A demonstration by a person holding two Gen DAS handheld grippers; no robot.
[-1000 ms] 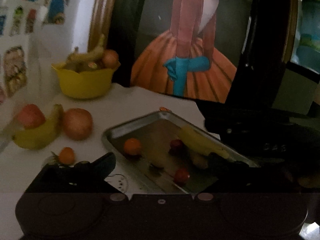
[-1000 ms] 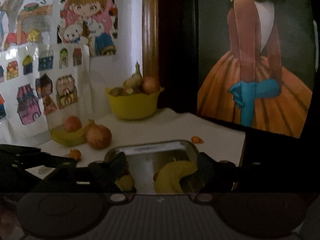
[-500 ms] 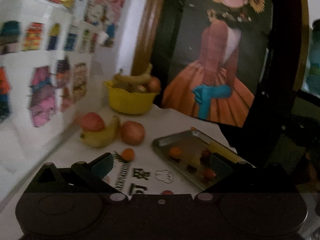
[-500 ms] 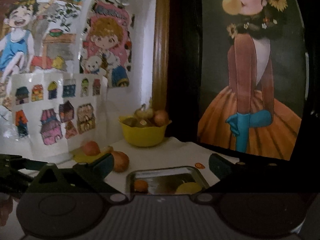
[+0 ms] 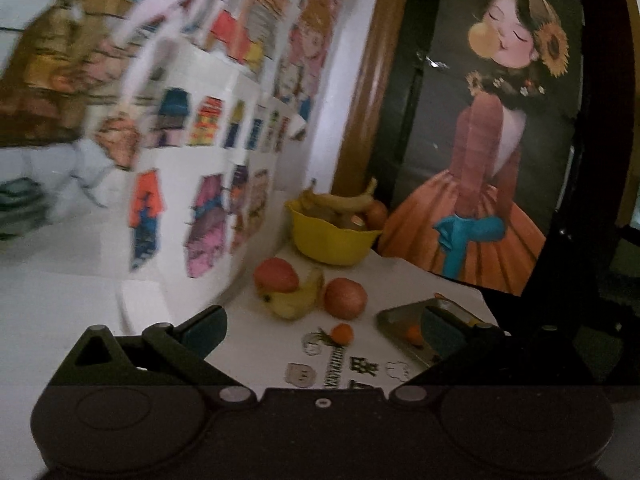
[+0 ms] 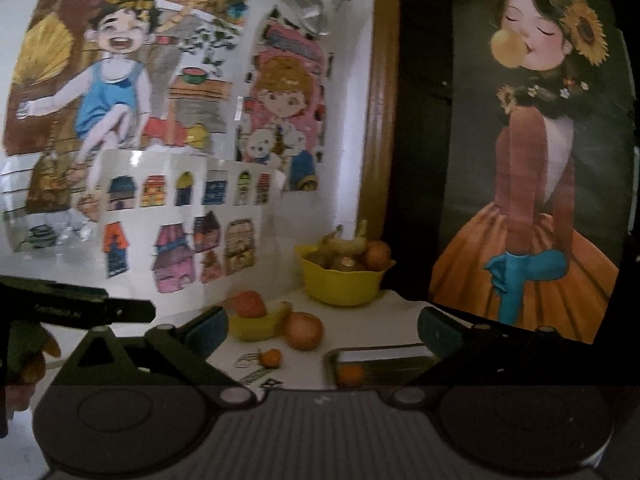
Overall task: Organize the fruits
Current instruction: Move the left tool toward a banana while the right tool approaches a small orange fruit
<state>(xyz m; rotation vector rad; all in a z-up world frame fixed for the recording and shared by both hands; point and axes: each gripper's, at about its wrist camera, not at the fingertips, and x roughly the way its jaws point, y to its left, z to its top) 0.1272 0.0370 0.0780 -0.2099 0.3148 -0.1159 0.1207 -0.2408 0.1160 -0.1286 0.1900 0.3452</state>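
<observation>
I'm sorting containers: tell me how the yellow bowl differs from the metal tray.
The yellow bowl is deep, rounded and bright, while the metal tray is shallow, flat and dull grey. The bowl is heaped with fruit above its rim; the tray shows only a small orange fruit. The bowl stands back by the wall; the tray lies nearer the grippers. Both rest on the white table.

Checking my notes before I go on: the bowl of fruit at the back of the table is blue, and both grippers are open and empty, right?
Not quite: the bowl is yellow, as the right wrist view shows. The left gripper and right gripper are open and empty.
</observation>
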